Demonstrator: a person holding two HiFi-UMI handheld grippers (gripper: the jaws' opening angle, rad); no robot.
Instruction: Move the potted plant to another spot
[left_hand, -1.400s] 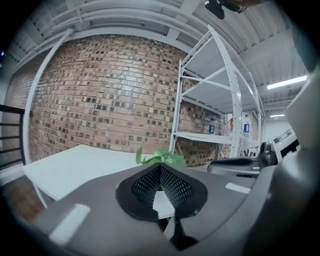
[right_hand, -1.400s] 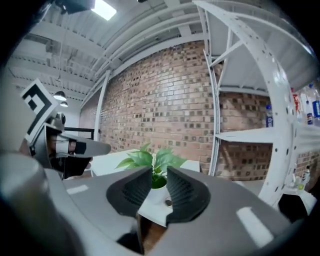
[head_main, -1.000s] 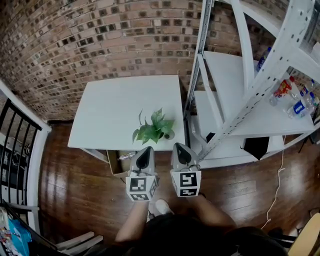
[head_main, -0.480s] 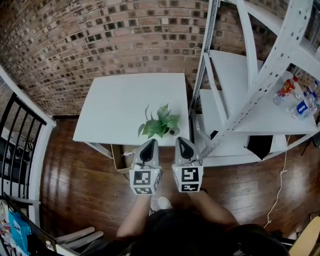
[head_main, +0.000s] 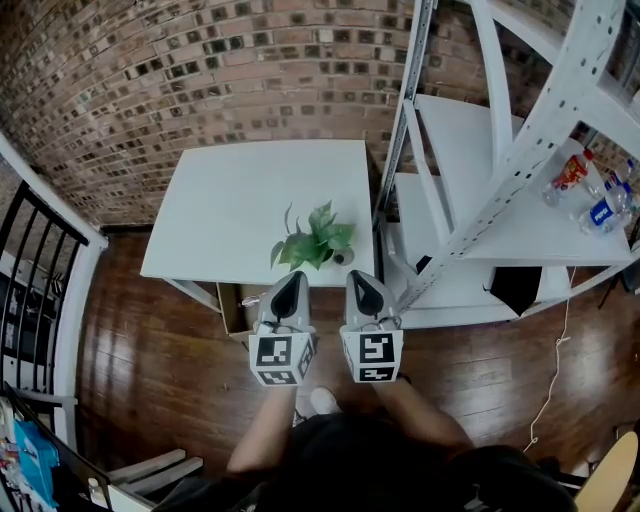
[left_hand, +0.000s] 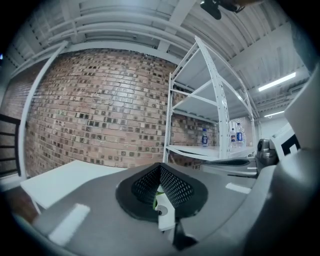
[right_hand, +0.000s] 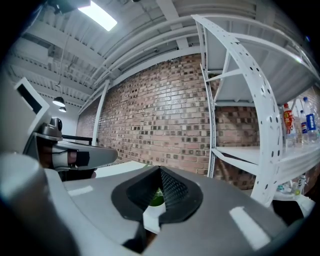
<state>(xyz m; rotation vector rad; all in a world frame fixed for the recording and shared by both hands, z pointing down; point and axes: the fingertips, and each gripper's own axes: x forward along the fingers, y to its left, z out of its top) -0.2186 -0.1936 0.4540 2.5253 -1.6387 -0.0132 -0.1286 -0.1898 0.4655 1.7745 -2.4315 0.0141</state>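
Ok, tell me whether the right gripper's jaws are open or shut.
Shut. The right gripper shows its jaws meeting at the tips, nothing between them; the plant is beyond, untouched.

One potted plant (head_main: 312, 243), one white table (head_main: 230, 200), one shelving rack (head_main: 500, 190), three bottles (head_main: 570, 176) and two hand-held grippers (head_main: 291, 280) (head_main: 361, 281).

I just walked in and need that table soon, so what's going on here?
A person stands at the white table with a claw in each hand. The left claw and right claw are both shut and empty, side by side, pointing toward the potted plant near the table's front edge. The plant is not gripped yet.
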